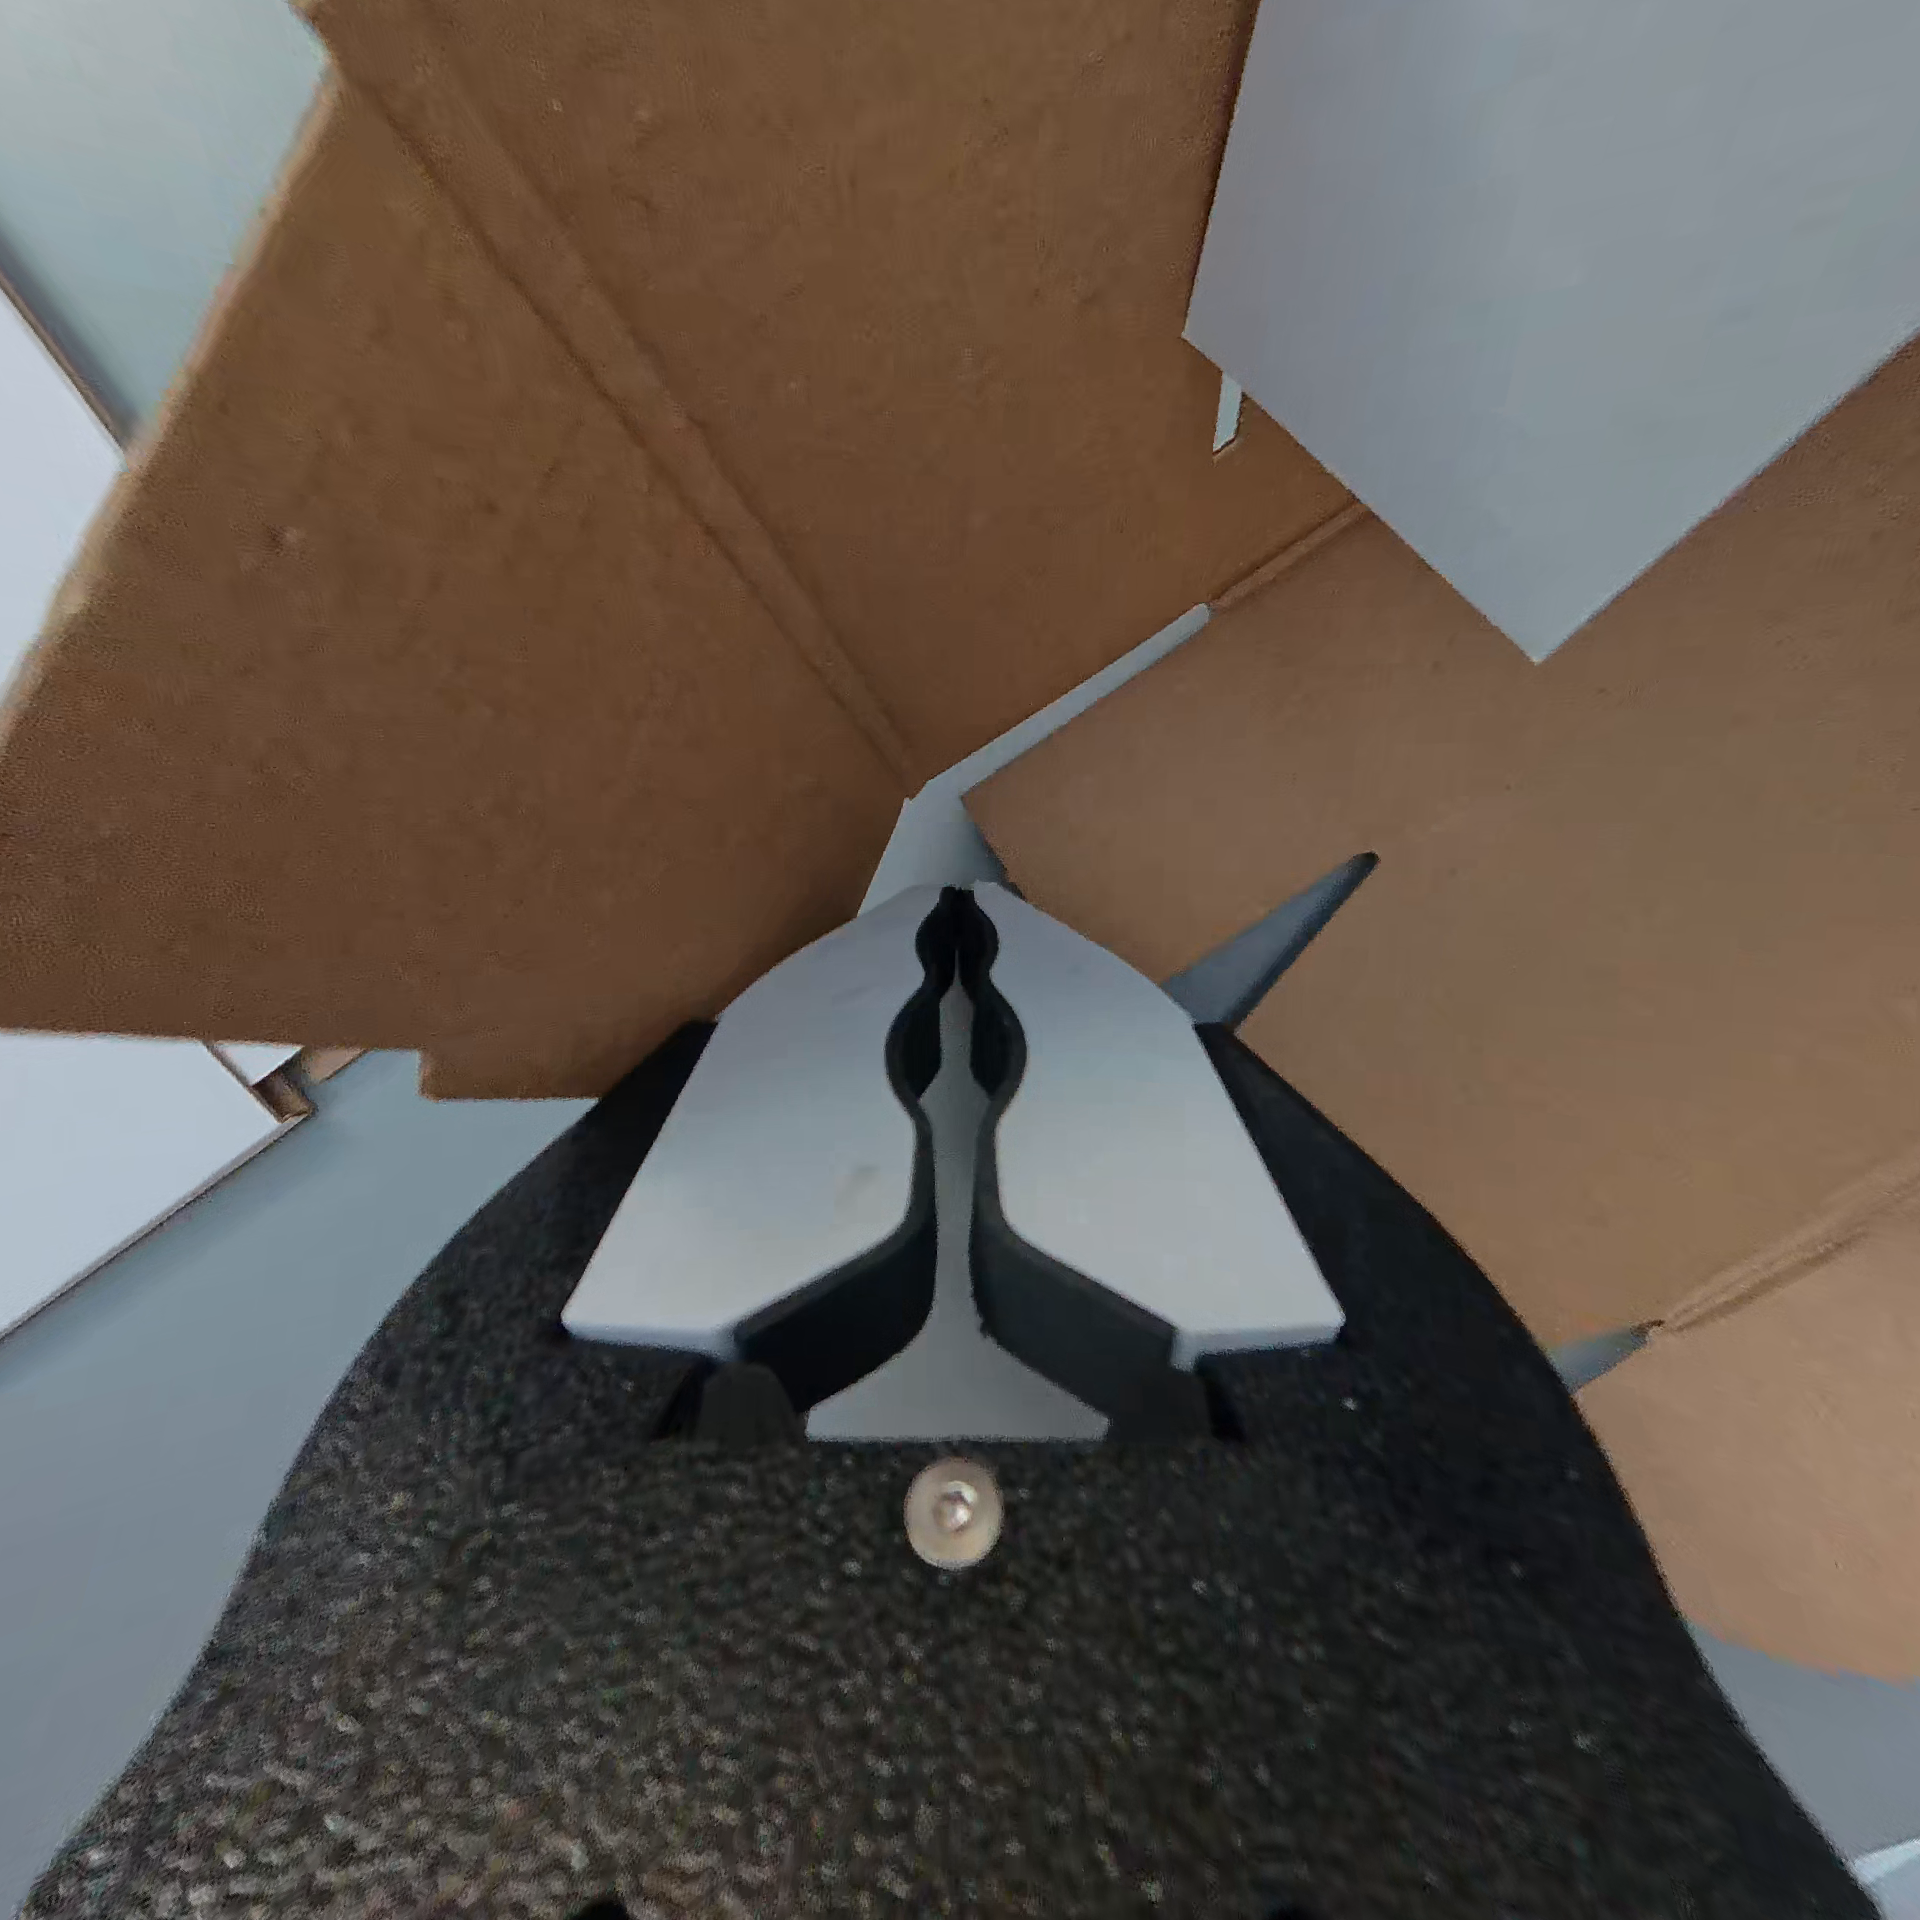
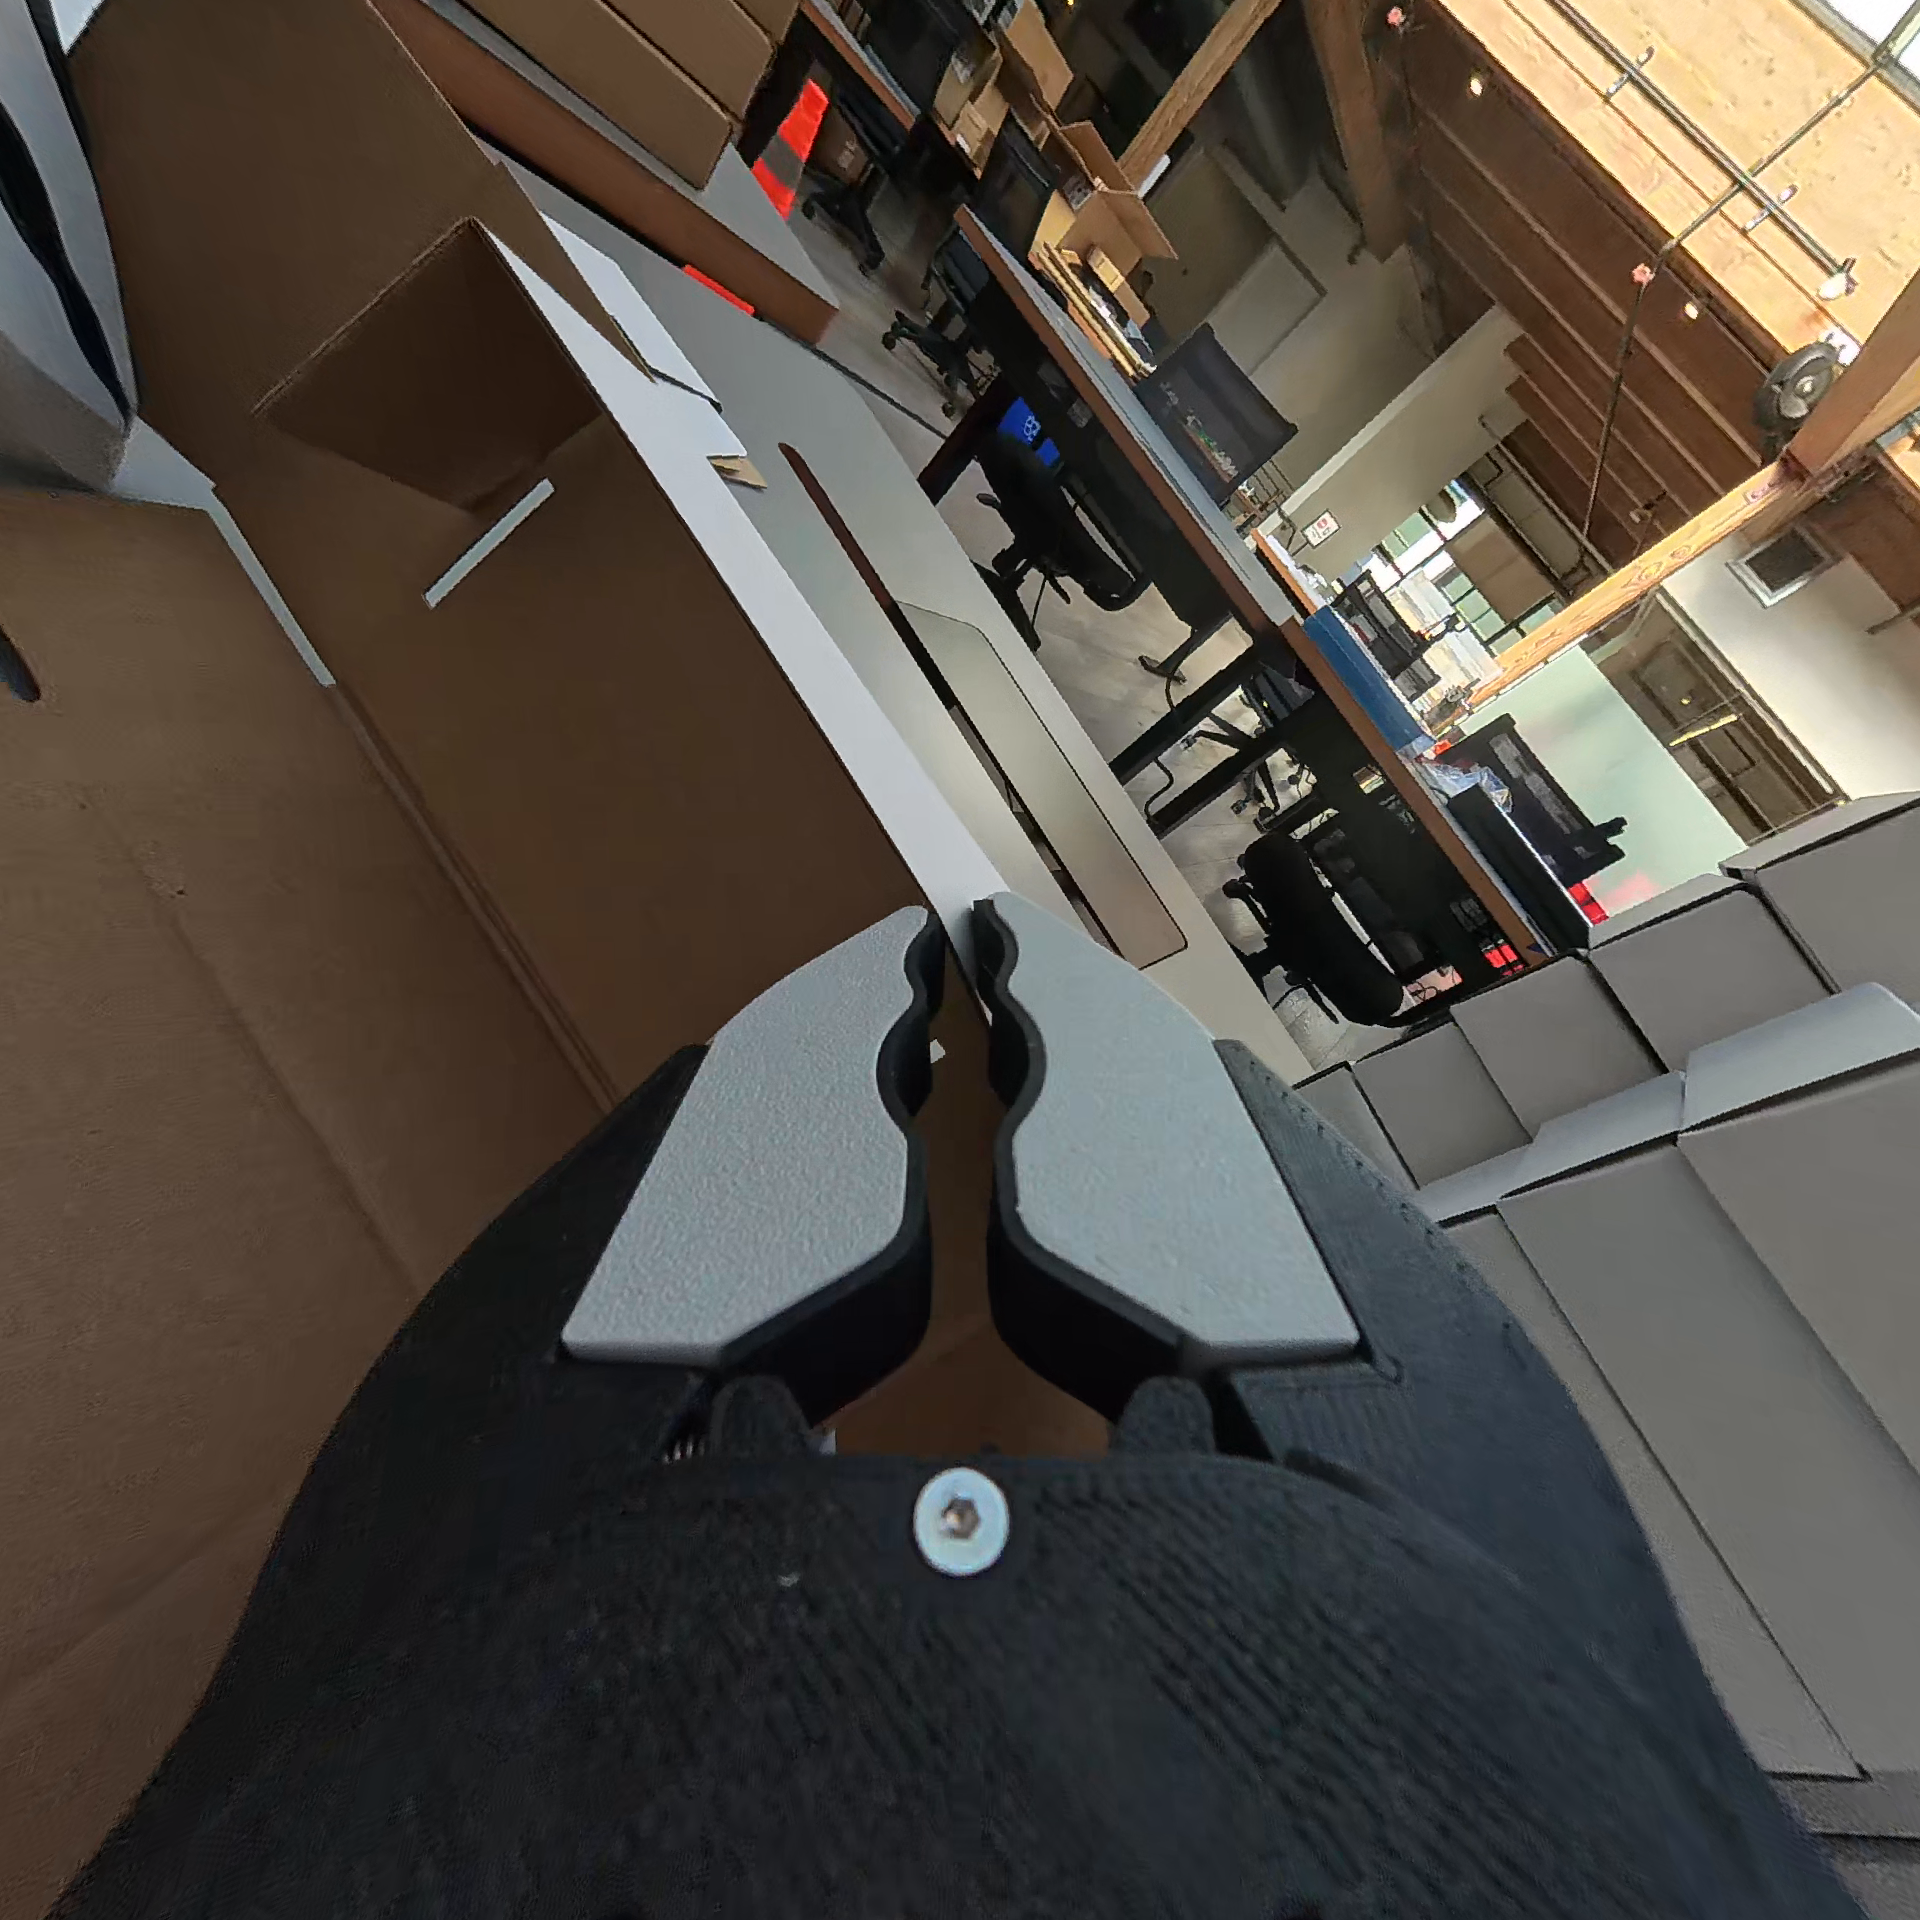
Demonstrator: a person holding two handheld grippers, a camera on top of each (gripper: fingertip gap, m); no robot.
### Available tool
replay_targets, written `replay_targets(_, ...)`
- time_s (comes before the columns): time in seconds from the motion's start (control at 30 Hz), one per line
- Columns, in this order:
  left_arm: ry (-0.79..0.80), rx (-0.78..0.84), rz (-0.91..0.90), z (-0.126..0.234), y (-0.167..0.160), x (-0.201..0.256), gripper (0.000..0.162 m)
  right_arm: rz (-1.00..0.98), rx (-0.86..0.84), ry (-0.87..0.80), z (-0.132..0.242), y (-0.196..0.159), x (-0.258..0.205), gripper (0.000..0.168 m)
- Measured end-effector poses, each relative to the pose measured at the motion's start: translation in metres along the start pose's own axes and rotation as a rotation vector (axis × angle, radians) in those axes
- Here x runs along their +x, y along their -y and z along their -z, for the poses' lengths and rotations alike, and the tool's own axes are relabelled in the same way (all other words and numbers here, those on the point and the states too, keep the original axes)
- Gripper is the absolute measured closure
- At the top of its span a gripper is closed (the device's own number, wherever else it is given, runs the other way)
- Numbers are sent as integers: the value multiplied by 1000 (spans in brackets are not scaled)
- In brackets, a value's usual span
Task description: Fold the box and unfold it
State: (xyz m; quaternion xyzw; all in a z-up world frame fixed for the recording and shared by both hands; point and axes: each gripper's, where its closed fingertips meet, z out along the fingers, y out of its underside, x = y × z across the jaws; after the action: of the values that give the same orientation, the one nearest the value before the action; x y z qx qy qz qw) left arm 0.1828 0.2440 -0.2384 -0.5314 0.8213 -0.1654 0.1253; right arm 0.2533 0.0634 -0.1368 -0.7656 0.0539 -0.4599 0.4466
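Spread flat across the left and upper part of the left wrist view: the brown corrugated cardboard box (image 1: 540,582), white outside, creases exposed, likely for the next fold. At centre, the left grey-and-black two-finger gripper (image 1: 954,909), tips pressed together, empty, nosing into a notch between flaps. In the right wrist view, brown panel at left; at centre the right grey-and-black gripper (image 2: 958,920), nearly closed, apparently pinching the white panel edge (image 2: 831,665) to keep it raised. Grey folded boxes (image 2: 1621,1195) stacked at right.

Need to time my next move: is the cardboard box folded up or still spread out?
Mostly spread. The cardboard box shows flat brown panels with open creases; in the right wrist view one flap stands raised. No closed box shape is formed.
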Motion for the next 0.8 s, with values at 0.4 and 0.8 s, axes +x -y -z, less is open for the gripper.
replay_targets(0.4, -191, 207, 182, 0, 12, 4, 162, -37, 14, -47, 3, -3, 2, 162)
replay_targets(0.8, -65, 425, 16, 27, 51, 41, 162, -26, -25, -74, 1, -1, 0, 162)
